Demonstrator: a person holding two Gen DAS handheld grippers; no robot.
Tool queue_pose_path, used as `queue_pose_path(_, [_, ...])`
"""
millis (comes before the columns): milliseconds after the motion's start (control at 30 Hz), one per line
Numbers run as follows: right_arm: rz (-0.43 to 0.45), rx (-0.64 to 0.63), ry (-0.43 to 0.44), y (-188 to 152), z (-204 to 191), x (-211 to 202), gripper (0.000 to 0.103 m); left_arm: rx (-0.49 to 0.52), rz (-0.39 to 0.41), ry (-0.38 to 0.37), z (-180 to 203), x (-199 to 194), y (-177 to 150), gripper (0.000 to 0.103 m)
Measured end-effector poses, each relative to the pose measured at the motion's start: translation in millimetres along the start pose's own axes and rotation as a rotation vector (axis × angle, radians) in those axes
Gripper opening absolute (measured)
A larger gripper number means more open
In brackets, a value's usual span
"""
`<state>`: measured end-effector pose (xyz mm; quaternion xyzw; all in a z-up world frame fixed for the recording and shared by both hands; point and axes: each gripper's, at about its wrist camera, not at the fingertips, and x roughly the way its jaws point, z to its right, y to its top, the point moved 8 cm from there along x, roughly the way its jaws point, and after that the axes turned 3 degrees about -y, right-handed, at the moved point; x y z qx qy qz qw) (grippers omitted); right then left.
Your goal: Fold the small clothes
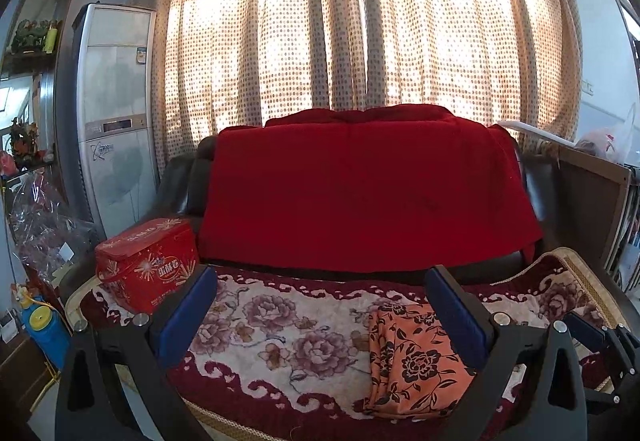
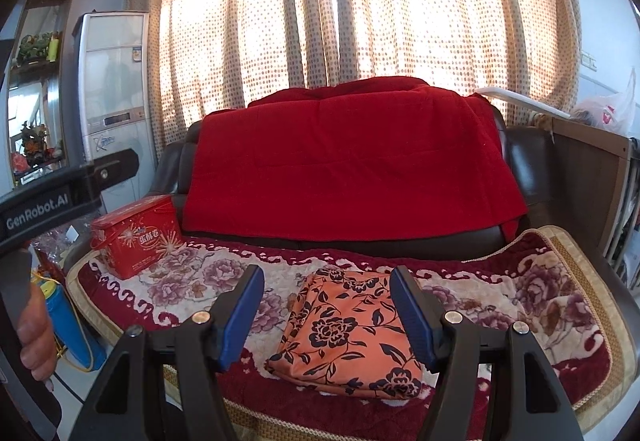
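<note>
A small orange cloth with black flowers (image 2: 352, 333) lies folded into a compact rectangle on the flowered sofa seat cover (image 2: 560, 305). My right gripper (image 2: 326, 317) is open and empty, held just above and in front of the cloth, which shows between its blue pads. In the left wrist view the cloth (image 1: 416, 361) lies toward the right, partly behind the right blue pad. My left gripper (image 1: 320, 313) is open and empty, over the seat cover (image 1: 280, 341) to the left of the cloth. Part of the right gripper shows at the right edge (image 1: 608, 345).
A red tin box (image 2: 136, 237) stands at the seat's back left, also in the left wrist view (image 1: 148, 265). A red blanket (image 2: 348, 165) drapes the sofa back. A blue and yellow bottle (image 2: 68, 325) stands on the floor at left. A wooden board (image 2: 588, 169) stands at right.
</note>
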<state>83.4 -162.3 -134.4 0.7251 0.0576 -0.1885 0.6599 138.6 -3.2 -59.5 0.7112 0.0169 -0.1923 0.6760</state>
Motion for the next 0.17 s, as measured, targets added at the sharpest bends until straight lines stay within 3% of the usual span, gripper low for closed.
queue_pose_path(167, [-0.033,0.013,0.009,-2.0,10.6,43.4,0.069,-0.046,-0.068,-0.1,1.2,51.7,-16.2,0.103])
